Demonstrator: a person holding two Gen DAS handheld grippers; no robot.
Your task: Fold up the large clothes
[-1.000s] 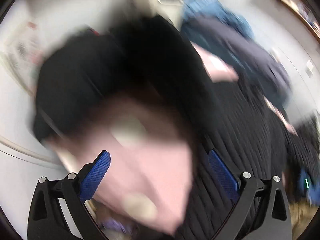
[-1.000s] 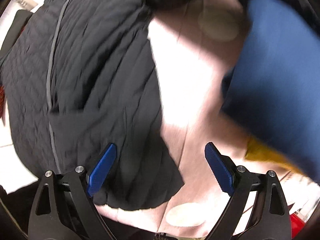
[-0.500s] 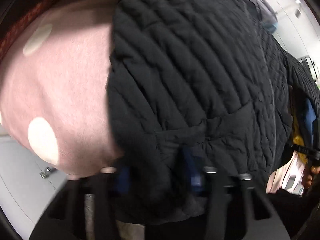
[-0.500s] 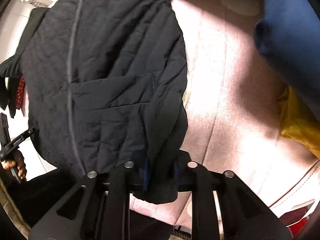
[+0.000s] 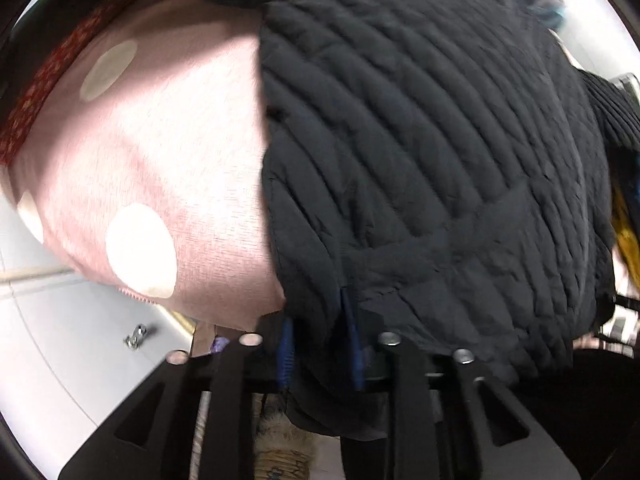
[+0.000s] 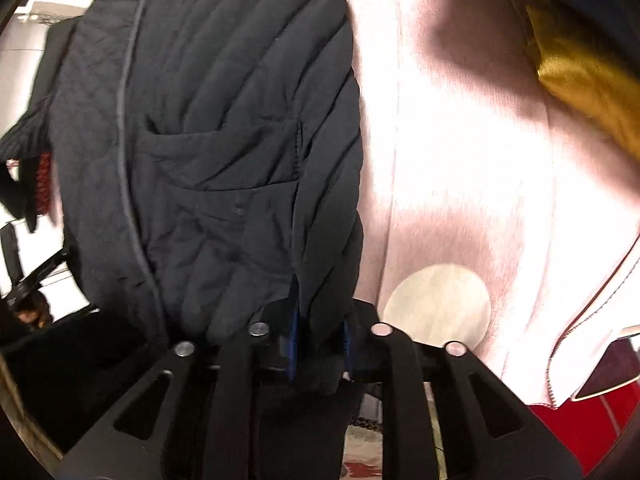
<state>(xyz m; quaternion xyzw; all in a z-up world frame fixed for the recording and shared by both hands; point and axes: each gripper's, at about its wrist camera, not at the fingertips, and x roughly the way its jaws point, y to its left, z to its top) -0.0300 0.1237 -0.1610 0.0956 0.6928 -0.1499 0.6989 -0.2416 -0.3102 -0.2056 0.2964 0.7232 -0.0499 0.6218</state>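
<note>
My left gripper (image 5: 320, 344) points down at the near hem of the black quilted jacket (image 5: 432, 152), its jaws easing open a little yet narrow, with a fold of hem pinched between the blue pads. My right gripper (image 6: 318, 344) does the same at the other hem corner, jaws easing open but clamped on the fabric. The jacket lies spread over a pink blanket (image 6: 460, 152) with pale dots, a yellow cloth (image 6: 580, 76) at its far right.
</note>
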